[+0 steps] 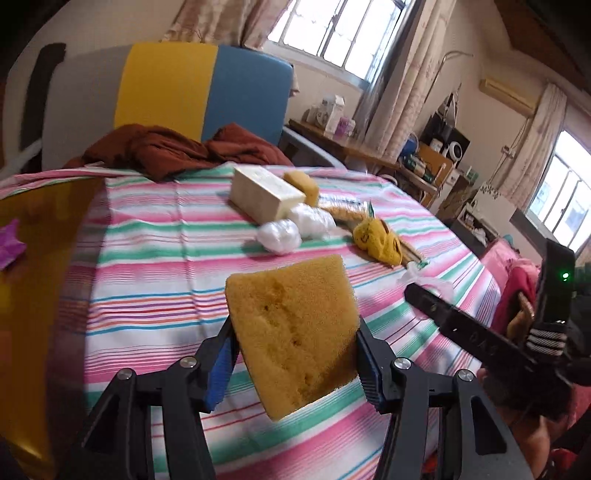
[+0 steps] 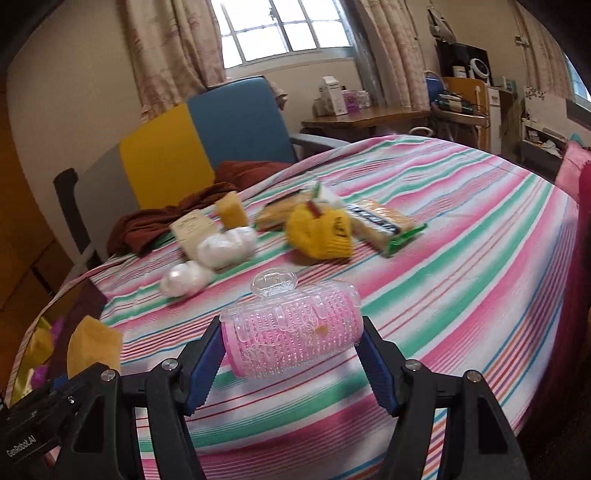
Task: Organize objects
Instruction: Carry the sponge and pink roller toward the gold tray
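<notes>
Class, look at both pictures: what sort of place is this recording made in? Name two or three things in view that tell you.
Most likely a lived-in room at home, not a workshop or lab. Signs: curtained windows, a table under a striped cloth, and a cluttered wooden side table bearing cartons and bottles.

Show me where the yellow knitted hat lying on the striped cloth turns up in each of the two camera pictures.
Left wrist view: the yellow knitted hat lies right of centre, beyond the held sponge.
Right wrist view: the hat lies just above centre, beyond the held pink roller.
Shared landmark: the yellow-and-blue chair back behind the table.
</notes>
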Motion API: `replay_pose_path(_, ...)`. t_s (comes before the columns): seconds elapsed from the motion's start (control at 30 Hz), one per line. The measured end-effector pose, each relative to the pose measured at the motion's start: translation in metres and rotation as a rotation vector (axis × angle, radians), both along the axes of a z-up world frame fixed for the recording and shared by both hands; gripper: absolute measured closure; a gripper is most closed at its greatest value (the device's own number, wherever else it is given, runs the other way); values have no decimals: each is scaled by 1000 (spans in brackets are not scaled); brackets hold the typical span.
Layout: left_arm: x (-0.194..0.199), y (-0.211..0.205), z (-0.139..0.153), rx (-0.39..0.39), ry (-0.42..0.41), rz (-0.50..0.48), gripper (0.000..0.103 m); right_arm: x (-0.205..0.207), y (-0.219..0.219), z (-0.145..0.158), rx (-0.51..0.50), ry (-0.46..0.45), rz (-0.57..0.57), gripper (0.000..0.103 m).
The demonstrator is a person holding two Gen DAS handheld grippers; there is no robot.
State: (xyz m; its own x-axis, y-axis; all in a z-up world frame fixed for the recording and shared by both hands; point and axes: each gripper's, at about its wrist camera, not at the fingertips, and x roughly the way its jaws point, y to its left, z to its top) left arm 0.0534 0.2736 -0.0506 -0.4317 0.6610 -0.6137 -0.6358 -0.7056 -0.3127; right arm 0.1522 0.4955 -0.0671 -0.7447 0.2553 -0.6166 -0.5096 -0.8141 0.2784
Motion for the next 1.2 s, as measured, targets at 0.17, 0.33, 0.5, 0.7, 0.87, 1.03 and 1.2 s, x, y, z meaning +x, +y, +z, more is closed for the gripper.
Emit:
replay_pose_path(0.17,2,-30,11,28,10,30,45,-11,-34,14,19,20,74,33)
replay_pose_path(0.33,0,-61,16,47,11,73,44,-19,-63,24,10,36,136,33)
replay_pose_path(0.5,-9,-100,21,61,3,159,44,-30,-98,37,25,59,225,33)
replay_pose_path(0.7,-28,-146,19,61,-29,255,44,-47,-147,59,74,95,363,33)
replay_pose_path(0.87,-45,-170,13,19,-81,265,42,-60,-183,66,102,97,460,33)
replay_pose_path(1.03,-67,-186,6,-10,-130,291,42,-82,-213,68,112,60,535,33)
replay_pose_path(1.2,-95,-187,-8,-92,-196,271,42,-105,-236,66,129,22,598,33)
